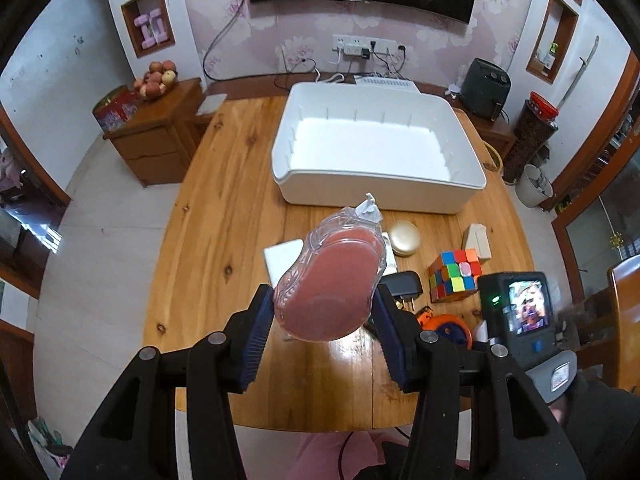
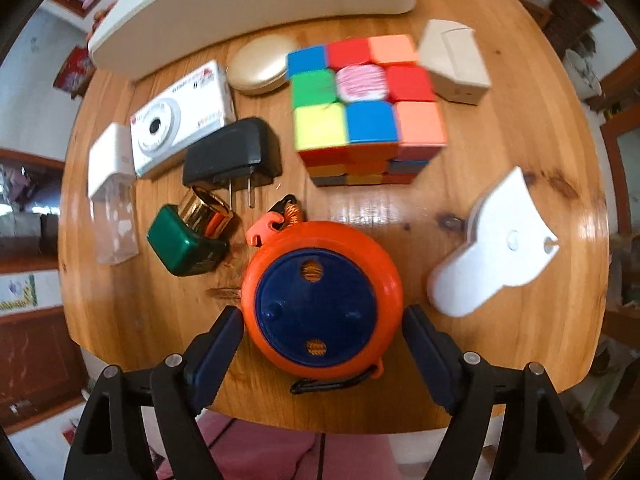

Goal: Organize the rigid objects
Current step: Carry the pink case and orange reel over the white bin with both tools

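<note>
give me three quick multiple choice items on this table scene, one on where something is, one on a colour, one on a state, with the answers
1. Where does the black plug adapter lie?
A. inside the white bin
B. on the table beside the white camera
C. on top of the puzzle cube

2. What colour is the centre disc of the round orange reel?
A. blue
B. green
C. yellow

3. What is the state of the white bin?
A. full of objects
B. closed with a lid
C. open, nothing in it

Answers:
1. B: in the right wrist view it lies on the wood next to the white camera.
2. A: a dark blue disc sits inside the orange rim.
3. C: the left wrist view shows its bare white floor.
</note>
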Action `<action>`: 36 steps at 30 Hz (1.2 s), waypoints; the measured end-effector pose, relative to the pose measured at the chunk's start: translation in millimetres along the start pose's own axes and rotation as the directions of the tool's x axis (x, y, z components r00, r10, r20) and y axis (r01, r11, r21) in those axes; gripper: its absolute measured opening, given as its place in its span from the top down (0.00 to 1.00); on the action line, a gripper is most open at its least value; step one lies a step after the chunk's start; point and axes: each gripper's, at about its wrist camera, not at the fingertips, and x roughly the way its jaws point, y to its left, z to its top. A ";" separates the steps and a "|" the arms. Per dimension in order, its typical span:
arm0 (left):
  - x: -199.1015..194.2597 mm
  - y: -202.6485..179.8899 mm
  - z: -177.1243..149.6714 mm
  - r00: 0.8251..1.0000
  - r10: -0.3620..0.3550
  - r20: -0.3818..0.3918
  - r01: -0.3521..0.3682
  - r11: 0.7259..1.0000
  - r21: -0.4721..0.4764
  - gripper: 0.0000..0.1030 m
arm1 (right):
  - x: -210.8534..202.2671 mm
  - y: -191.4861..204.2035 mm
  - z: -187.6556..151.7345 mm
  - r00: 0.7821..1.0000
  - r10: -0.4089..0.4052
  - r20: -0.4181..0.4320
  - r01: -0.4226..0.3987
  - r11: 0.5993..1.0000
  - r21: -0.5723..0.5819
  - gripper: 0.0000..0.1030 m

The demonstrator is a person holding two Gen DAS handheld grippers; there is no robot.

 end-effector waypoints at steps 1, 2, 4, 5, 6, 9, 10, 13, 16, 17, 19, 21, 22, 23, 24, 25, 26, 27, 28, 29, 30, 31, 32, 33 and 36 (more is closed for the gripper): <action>-1.0 0.0 0.9 1.000 0.004 0.006 -0.004 1.000 0.001 0.48 | 3.3 3.1 1.4 1.000 -0.010 -0.007 0.010 1.000 -0.012 0.20; -2.4 -0.3 1.8 1.000 0.012 0.013 -0.012 1.000 0.004 0.48 | 5.4 5.4 2.0 1.000 -0.017 -0.012 0.017 1.000 -0.019 0.20; -5.8 -1.0 2.7 0.999 0.022 0.031 -0.022 1.000 0.008 0.48 | 10.6 10.9 2.9 0.999 -0.035 -0.019 0.034 0.999 -0.039 0.20; -8.2 -1.5 3.6 0.999 0.027 0.043 -0.027 1.000 0.010 0.48 | 11.7 13.2 3.4 0.999 -0.041 -0.017 0.040 0.998 -0.048 0.20; -9.8 -1.8 4.0 0.998 0.031 0.050 -0.032 0.999 0.011 0.48 | 12.3 14.3 3.5 0.999 -0.043 -0.015 0.042 0.998 -0.052 0.21; -15.9 -2.7 6.1 0.996 0.041 0.075 -0.042 0.999 0.012 0.48 | 15.2 25.3 5.1 0.999 -0.048 -0.010 0.047 0.996 -0.070 0.21; -18.1 -2.9 7.0 0.996 0.043 0.084 -0.044 0.999 0.011 0.48 | 17.5 23.6 5.6 0.999 -0.046 -0.006 0.045 0.996 -0.076 0.21; -22.8 -3.9 9.1 0.993 0.049 0.103 -0.050 0.999 0.007 0.48 | 13.3 18.9 -2.4 0.999 -0.041 0.009 0.042 0.994 -0.106 0.21; -27.8 -5.8 12.0 0.991 0.052 0.121 -0.054 0.999 0.007 0.48 | 16.4 18.9 -8.5 0.999 -0.033 0.018 0.035 0.991 -0.129 0.22; -29.6 -6.3 13.3 0.991 0.051 0.127 -0.052 0.999 0.007 0.48 | 16.4 18.3 -10.4 0.999 -0.032 0.017 0.034 0.991 -0.132 0.22; -33.7 -7.7 15.8 0.989 0.046 0.141 -0.048 0.999 0.010 0.48 | 14.8 14.8 -14.5 0.999 -0.035 0.016 0.037 0.990 -0.137 0.22; -38.7 -9.8 18.6 0.986 0.045 0.161 -0.049 0.999 0.020 0.48 | 12.4 10.2 -17.1 1.000 -0.024 0.017 0.026 0.991 -0.131 0.22; -41.3 -11.0 20.1 0.984 0.045 0.172 -0.050 0.998 0.024 0.48 | 12.7 7.6 -18.8 1.000 -0.016 0.018 0.018 0.992 -0.126 0.22; -43.3 -11.9 21.0 0.983 0.043 0.178 -0.049 0.998 0.027 0.48 | 11.0 5.6 -20.7 1.000 -0.005 0.021 0.008 0.993 -0.122 0.22; -45.5 -12.7 22.6 0.982 0.039 0.184 -0.045 0.999 0.029 0.48 | 8.9 3.7 -21.6 1.000 0.000 0.025 0.003 0.993 -0.119 0.22; -48.0 -13.7 24.2 0.981 0.033 0.191 -0.039 0.999 0.030 0.48 | 6.2 2.8 -22.3 0.999 0.005 0.031 -0.001 0.993 -0.119 0.22; -51.4 -15.4 25.9 0.978 0.030 0.204 -0.038 0.999 0.036 0.48 | 2.1 1.8 -23.0 0.999 0.011 0.040 -0.006 0.993 -0.120 0.22; -53.7 -16.5 26.2 0.976 0.031 0.214 -0.041 0.998 0.041 0.48 | -2.9 1.5 -24.7 0.998 0.017 0.054 -0.011 0.992 -0.122 0.22; -56.1 -17.9 26.6 0.974 0.030 0.223 -0.041 0.998 0.047 0.48 | -6.1 1.6 -25.8 0.998 0.021 0.062 -0.013 0.992 -0.124 0.22; -59.1 -19.2 27.6 0.972 0.024 0.233 -0.038 0.998 0.054 0.48 | -11.7 1.9 -27.7 0.997 0.027 0.077 -0.017 0.992 -0.127 0.22; -61.5 -20.7 28.5 0.970 0.016 0.243 -0.032 0.998 0.061 0.48 | -17.7 -0.6 -28.9 0.996 0.032 0.089 -0.021 0.991 -0.130 0.22; -63.6 -22.4 29.2 0.966 0.007 0.260 -0.026 0.997 0.069 0.48 | -22.7 -0.8 -30.8 0.994 0.037 0.102 -0.024 0.991 -0.134 0.22; -65.8 -24.3 30.4 0.963 0.000 0.269 -0.022 0.997 0.077 0.48 | -28.4 -0.6 -32.9 0.992 0.042 0.118 -0.025 0.990 -0.138 0.22; -67.8 -26.6 31.9 0.960 -0.006 0.279 -0.019 0.996 0.085 0.48 | -35.3 0.3 -35.5 0.989 0.045 0.139 -0.024 0.989 -0.145 0.22; -70.6 -32.1 36.3 0.954 -0.019 0.299 -0.013 0.994 0.105 0.48 | -53.3 0.9 -38.8 0.980 0.049 0.192 -0.018 0.987 -0.158 0.22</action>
